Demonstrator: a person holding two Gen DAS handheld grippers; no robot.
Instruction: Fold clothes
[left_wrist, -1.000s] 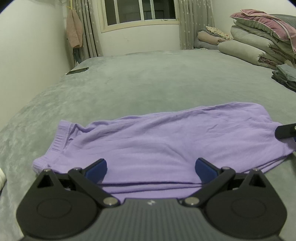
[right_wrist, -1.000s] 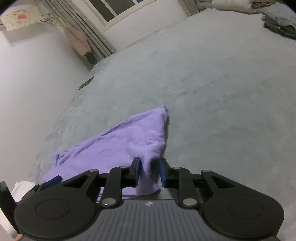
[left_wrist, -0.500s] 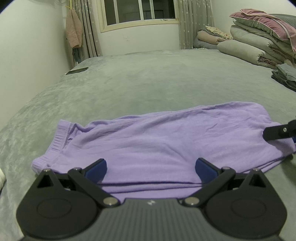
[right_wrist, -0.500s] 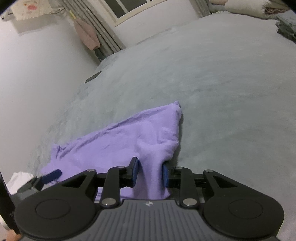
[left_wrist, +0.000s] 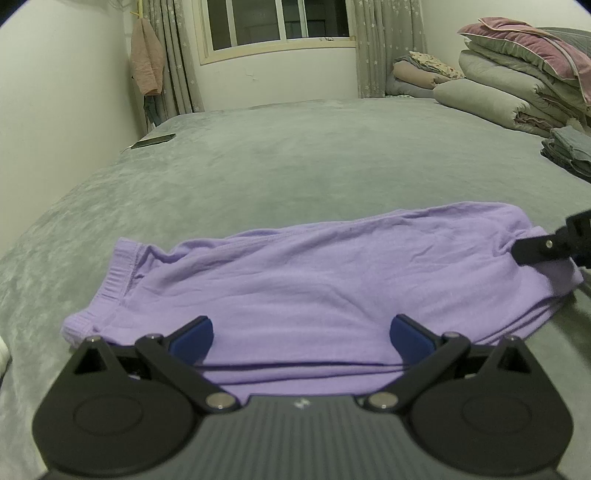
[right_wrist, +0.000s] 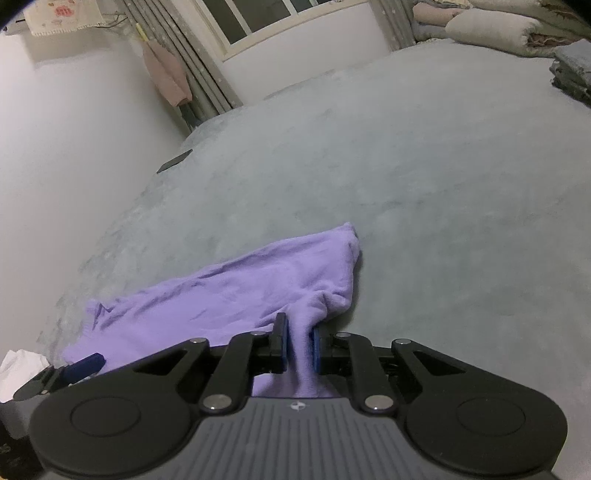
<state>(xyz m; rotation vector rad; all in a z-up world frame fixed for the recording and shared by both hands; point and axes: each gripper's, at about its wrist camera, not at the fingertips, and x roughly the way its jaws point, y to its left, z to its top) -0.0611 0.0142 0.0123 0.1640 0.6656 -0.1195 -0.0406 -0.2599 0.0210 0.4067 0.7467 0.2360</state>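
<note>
A purple garment (left_wrist: 314, 273) with an elastic waistband at its left end lies spread across the grey bed (left_wrist: 295, 166). My left gripper (left_wrist: 301, 332) is open, its blue pads wide apart over the garment's near edge, with nothing pinched. My right gripper (right_wrist: 298, 339) is at the garment's (right_wrist: 221, 295) right end, and its jaws are closing on a bunched fold of the purple cloth that the pads squeeze. The left wrist view shows the right gripper (left_wrist: 546, 245) at the far right, on the cloth. One of the left gripper's fingers (right_wrist: 85, 363) shows in the right wrist view.
Folded quilts and pillows (left_wrist: 517, 85) are piled at the back right, with a stack of folded grey clothes (left_wrist: 569, 151) in front. A dark phone (left_wrist: 153, 140) lies near the wall on the left. A white object (right_wrist: 18, 369) sits at the bed's near left edge.
The right gripper has slid left along the garment's right end, gathering a fold of cloth, and its jaws have narrowed on it. The left gripper has stayed still and open.
</note>
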